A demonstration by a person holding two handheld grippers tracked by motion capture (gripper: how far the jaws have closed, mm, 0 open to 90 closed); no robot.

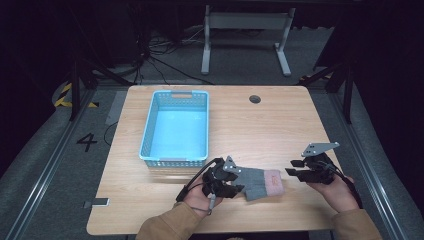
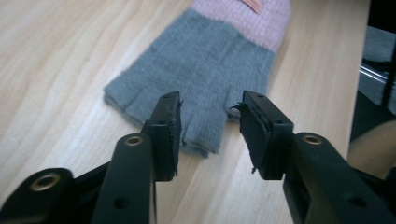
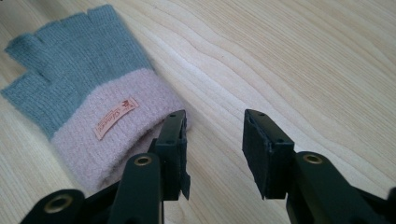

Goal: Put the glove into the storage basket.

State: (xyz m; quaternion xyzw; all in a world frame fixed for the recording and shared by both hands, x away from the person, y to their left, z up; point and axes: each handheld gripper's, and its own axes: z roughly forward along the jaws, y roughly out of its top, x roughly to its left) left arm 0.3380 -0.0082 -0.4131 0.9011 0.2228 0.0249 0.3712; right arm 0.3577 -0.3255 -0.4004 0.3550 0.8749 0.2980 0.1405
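A fingerless knitted glove (image 1: 260,182), grey with a pink cuff and a small orange label, lies flat on the wooden table (image 1: 280,125) near its front edge. My left gripper (image 1: 235,187) stands open at the glove's finger end. In the left gripper view its jaws (image 2: 210,112) straddle the stubby grey fingers of the glove (image 2: 205,70) without pressing on them. My right gripper (image 1: 295,167) is open at the cuff end. In the right gripper view one jaw of it (image 3: 215,126) sits beside the pink cuff of the glove (image 3: 79,88), with bare wood between the jaws.
A light blue plastic basket (image 1: 149,125) stands at the back left of the table. A round cable hole (image 1: 255,99) sits near the far edge. A small dark item (image 1: 100,202) lies at the front left corner. Dark floor and a table frame lie beyond.
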